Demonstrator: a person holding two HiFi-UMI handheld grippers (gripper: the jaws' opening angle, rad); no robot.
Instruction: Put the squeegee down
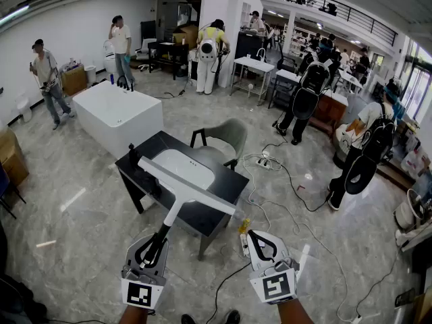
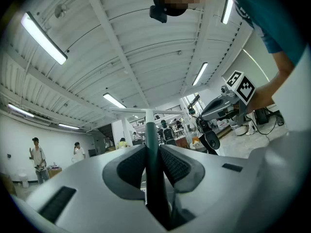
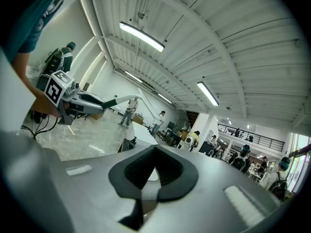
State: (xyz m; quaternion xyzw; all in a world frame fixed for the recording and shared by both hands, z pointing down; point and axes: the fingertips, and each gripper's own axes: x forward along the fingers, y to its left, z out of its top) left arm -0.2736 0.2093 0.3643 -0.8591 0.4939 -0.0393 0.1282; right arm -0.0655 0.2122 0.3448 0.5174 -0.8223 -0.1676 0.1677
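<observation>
The head view looks steeply down from behind the left gripper (image 1: 156, 243) and right gripper (image 1: 259, 239) onto the nearby sink table (image 1: 224, 185), while each gripper view sits close behind its jaws, facing level, catching the other gripper and, seemingly, that table.

We are in a big open hall used as a test workspace. A freestanding bathtub (image 1: 118, 113) and a dark table (image 1: 223, 186) with an inset basin (image 1: 183, 169) stand alone on the stone floor (image 1: 88, 248). Cables (image 1: 287, 177) trail around, people wear backpack rigs (image 1: 307, 90), and a railed mezzanine (image 1: 337, 9) overlooks it beneath strip lights (image 2: 43, 38).
</observation>
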